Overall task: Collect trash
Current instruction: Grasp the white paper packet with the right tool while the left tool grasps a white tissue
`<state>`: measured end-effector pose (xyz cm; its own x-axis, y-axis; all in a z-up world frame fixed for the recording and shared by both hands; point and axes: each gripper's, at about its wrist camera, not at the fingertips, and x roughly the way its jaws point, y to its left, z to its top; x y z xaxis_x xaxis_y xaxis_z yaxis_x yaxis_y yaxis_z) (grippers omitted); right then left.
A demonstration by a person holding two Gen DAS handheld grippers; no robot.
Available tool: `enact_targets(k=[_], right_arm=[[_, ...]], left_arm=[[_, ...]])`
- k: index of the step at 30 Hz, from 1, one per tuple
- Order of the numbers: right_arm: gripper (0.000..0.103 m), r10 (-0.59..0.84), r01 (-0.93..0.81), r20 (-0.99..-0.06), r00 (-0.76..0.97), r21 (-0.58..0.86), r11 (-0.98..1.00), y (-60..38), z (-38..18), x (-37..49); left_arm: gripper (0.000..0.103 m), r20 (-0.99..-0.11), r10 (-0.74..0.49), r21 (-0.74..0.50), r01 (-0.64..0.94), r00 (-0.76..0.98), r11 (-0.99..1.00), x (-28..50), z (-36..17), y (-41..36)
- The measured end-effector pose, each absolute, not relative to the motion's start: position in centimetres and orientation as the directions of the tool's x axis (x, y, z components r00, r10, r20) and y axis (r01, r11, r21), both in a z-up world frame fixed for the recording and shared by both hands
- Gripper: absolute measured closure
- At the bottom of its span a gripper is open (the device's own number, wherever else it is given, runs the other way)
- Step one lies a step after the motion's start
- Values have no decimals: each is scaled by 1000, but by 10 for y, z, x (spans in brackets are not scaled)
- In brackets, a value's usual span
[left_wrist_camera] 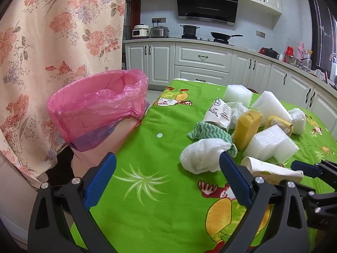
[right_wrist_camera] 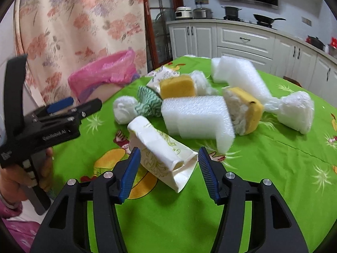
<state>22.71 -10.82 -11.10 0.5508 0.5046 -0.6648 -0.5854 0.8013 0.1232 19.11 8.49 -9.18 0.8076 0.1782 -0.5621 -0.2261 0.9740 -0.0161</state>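
A pile of trash lies on the green tablecloth [left_wrist_camera: 160,210]: white foam blocks [right_wrist_camera: 195,116], yellow sponges [right_wrist_camera: 177,86], a green-striped rag [right_wrist_camera: 147,103], crumpled white tissues [left_wrist_camera: 202,158] and a flattened paper cup [right_wrist_camera: 162,154]. A bin lined with a pink bag [left_wrist_camera: 99,109] stands at the table's left edge. My right gripper [right_wrist_camera: 168,168] is open, its jaws on either side of the paper cup's near end. My left gripper [left_wrist_camera: 168,164] is open and empty above the cloth, its right finger just in front of the white tissue. It shows in the right wrist view [right_wrist_camera: 63,107].
A floral curtain [left_wrist_camera: 52,42] hangs behind the bin on the left. White kitchen cabinets [left_wrist_camera: 202,59] and a stove with pots stand beyond the table. The table's near part shows only the printed cloth [right_wrist_camera: 273,179].
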Motion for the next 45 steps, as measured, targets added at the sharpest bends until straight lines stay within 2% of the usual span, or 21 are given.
enact_targets(k=[5, 10, 22, 25, 28, 31, 32, 33, 34, 36, 39, 45], right_arm=[[61, 508, -617, -670, 541, 95, 781, -100, -116, 228], [83, 521, -646, -669, 529, 80, 759, -95, -115, 226], [85, 517, -609, -629, 580, 87, 789, -121, -104, 210], [85, 516, -596, -621, 590, 97, 797, -130, -102, 208], [85, 512, -582, -618, 596, 106, 806, -138, -101, 207], [85, 509, -572, -616, 601, 113, 812, -144, -100, 206], [85, 508, -569, -615, 603, 115, 815, -145, -99, 206], [85, 508, -567, -614, 604, 117, 815, -146, -99, 206], [85, 509, -565, -612, 605, 119, 816, -147, -99, 206], [85, 511, -564, -610, 606, 123, 817, -147, -98, 206], [85, 517, -569, -607, 603, 126, 812, -146, -98, 205], [85, 533, -586, -598, 598, 127, 800, -140, -97, 200]], left_arm=[[8, -566, 185, -18, -237, 803, 971, 192, -92, 88], [8, -572, 182, -26, -240, 800, 970, 193, -92, 90], [10, -599, 111, -23, -155, 793, 988, 214, -94, 66], [17, -614, 87, -29, -133, 785, 991, 228, -95, 59], [29, -643, 81, -19, -122, 761, 992, 244, -100, 53], [48, -672, 66, -24, -111, 738, 994, 253, -107, 51], [62, -684, 58, -25, -103, 727, 994, 255, -110, 50], [70, -688, 61, -20, -103, 723, 995, 256, -112, 48], [72, -688, 68, -10, -104, 723, 995, 255, -113, 48], [85, -677, 73, -1, -100, 733, 995, 249, -114, 48], [90, -657, 79, -4, -108, 750, 994, 240, -110, 51], [90, -606, 83, 12, -95, 791, 995, 218, -98, 48]])
